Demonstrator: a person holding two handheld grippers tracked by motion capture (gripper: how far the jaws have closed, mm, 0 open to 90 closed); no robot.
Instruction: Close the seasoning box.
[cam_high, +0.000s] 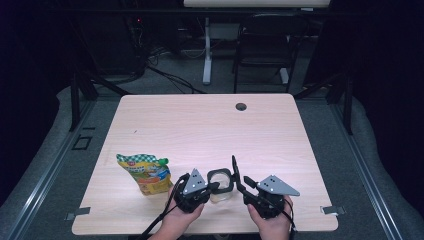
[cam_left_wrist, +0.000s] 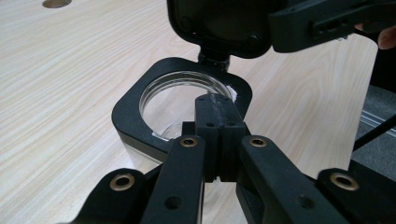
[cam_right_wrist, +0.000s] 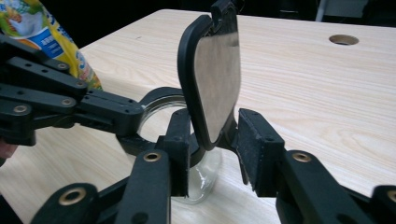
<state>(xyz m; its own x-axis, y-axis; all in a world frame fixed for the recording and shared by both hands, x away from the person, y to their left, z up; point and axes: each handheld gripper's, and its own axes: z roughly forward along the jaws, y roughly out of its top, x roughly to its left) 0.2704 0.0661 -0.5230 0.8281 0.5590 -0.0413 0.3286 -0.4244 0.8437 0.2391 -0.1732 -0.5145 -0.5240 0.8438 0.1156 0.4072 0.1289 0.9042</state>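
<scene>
Both hands come in at the near edge of the wooden table (cam_high: 200, 125), each with a gripper. On the person's left, near the near-left corner, a yellow-green checked snack pouch (cam_high: 146, 172) stands well apart from the work. Between the grippers, close to the near edge and about midway along it, sits a clear glass jar (cam_high: 220, 186) with a black square collar and a hinged black lid (cam_right_wrist: 212, 79); that lid stands upright, swung open, its inner face shiny. On the collar's near rim the left gripper (cam_left_wrist: 215, 116) has its jaws pressed together, pinching the black rim with the glass just below. Around the lower part of the raised lid the right gripper (cam_right_wrist: 212, 140) has its jaws standing partly apart, one pad on either side; whether the pads touch the lid I cannot tell.
</scene>
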